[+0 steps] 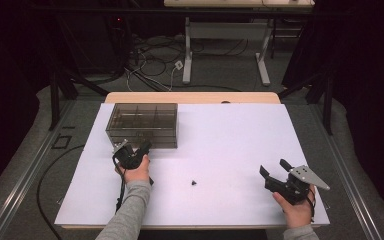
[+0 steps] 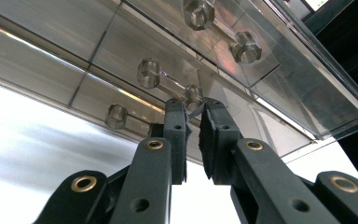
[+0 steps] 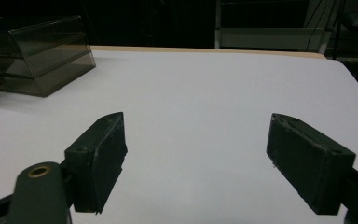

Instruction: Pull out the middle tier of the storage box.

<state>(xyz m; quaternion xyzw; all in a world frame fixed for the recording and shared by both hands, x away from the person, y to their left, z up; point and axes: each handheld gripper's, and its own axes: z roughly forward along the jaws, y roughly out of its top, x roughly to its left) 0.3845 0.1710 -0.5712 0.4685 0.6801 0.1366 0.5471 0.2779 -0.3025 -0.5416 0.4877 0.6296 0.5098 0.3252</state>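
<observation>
Left gripper [image 2: 193, 122] is right up against the front face of the smoky transparent plastic drawer box [image 1: 142, 124] at the table's far left, jaws pinched nearly together on a clear drawer handle [image 2: 192, 95], which runs sideways across them. Whether they truly grip it is hard to make out. Right gripper [image 1: 274, 170] idles well apart, jaws wide, holding nothing.

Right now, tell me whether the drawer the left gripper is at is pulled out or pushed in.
Pushed in, apparently. The left gripper is pinched on a drawer handle of the smoky box, and the drawer fronts look flush; none juts out in the high view.
</observation>
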